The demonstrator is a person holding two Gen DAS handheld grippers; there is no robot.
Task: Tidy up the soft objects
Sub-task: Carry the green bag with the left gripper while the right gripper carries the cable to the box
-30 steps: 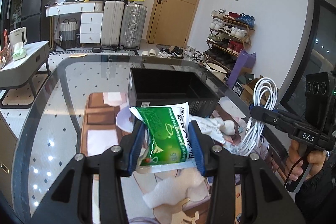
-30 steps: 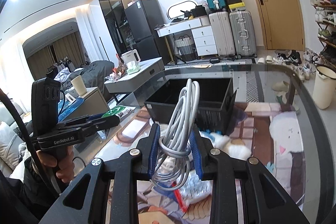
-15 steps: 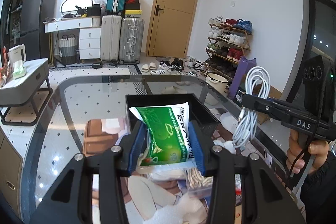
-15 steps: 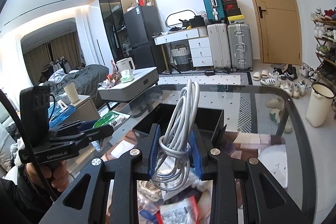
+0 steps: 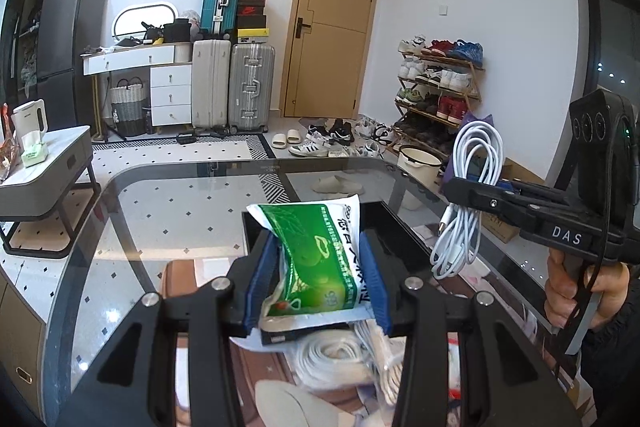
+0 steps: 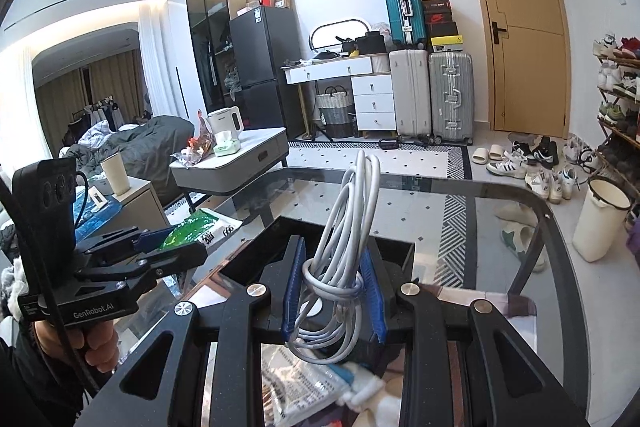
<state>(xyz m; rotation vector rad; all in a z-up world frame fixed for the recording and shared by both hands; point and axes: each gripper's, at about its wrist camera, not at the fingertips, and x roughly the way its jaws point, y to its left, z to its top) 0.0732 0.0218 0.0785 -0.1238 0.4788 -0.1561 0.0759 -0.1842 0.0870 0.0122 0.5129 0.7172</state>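
In the left wrist view, the left gripper (image 5: pixel 316 279) fills the lower middle of the frame, its blue pads pressed against both sides of a green and white packet (image 5: pixel 320 267) that stands upright between them and sticks out above the fingertips. Behind the packet, at frame centre, lies a black bin (image 5: pixel 404 247) on a glass table (image 5: pixel 160 219); white soft things are heaped below the fingers at the bottom edge. At the right of the frame, the right gripper (image 5: pixel 460 187) reaches in level from the side, held by a hand (image 5: pixel 580 291) round its grip, with a coiled white cable (image 5: pixel 468 195) hanging through its tip. In the right wrist view, the right gripper (image 6: pixel 334 287) sits low and centre, its blue pads closed on the cable (image 6: pixel 344 259), whose loops rise upright above the fingers and droop below them. The black bin (image 6: pixel 280 239) lies just beyond. At the lower left, the left gripper (image 6: pixel 180 247) points toward frame centre, held by a hand (image 6: pixel 92 343), with the packet (image 6: pixel 200 227) pinched at its tip over the table (image 6: pixel 500 227).
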